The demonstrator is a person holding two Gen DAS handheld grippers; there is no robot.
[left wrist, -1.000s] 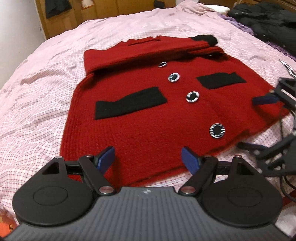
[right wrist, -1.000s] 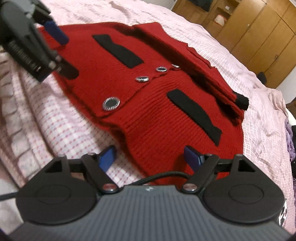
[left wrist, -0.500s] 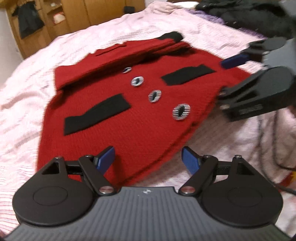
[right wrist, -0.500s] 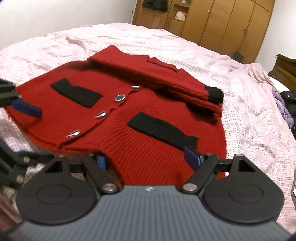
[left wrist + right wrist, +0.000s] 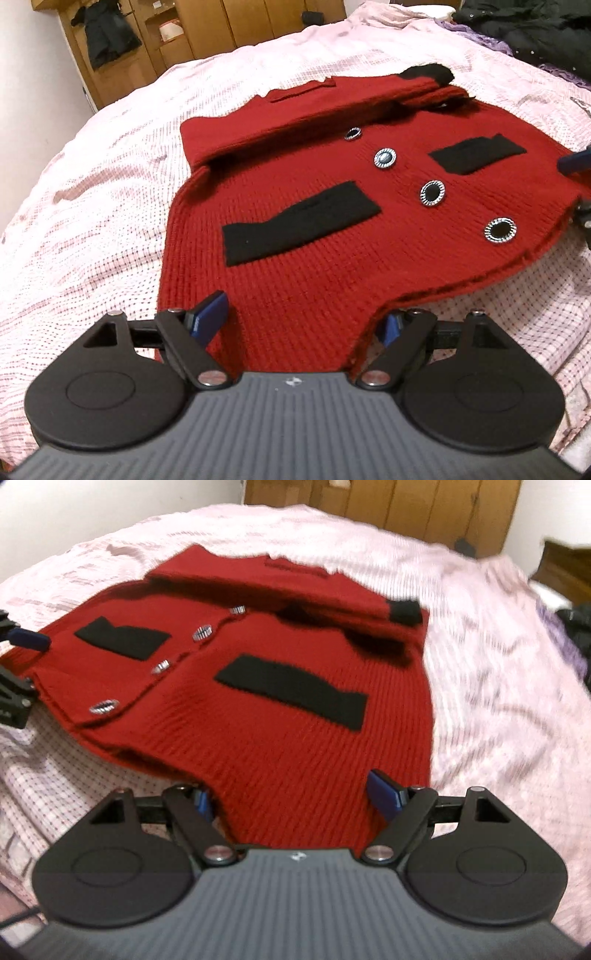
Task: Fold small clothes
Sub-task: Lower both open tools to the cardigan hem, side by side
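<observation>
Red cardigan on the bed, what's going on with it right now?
A person holds a tool in each hand at the hem of the red cardigan, which lies on the pink bedspread with its sleeves already folded across the top. The left tool is opening, the right tool stands open; hem fabric lies between each tool's fingers, ungripped.

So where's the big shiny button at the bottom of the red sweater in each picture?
Left wrist view: the lowest button sits right of centre on the red sweater, near its hem.
Right wrist view: the same button is at the left, seen edge-on and blurred, near the hem.
Shared landmark: the black cuff at the sweater's far end, upper right in both views.
</observation>
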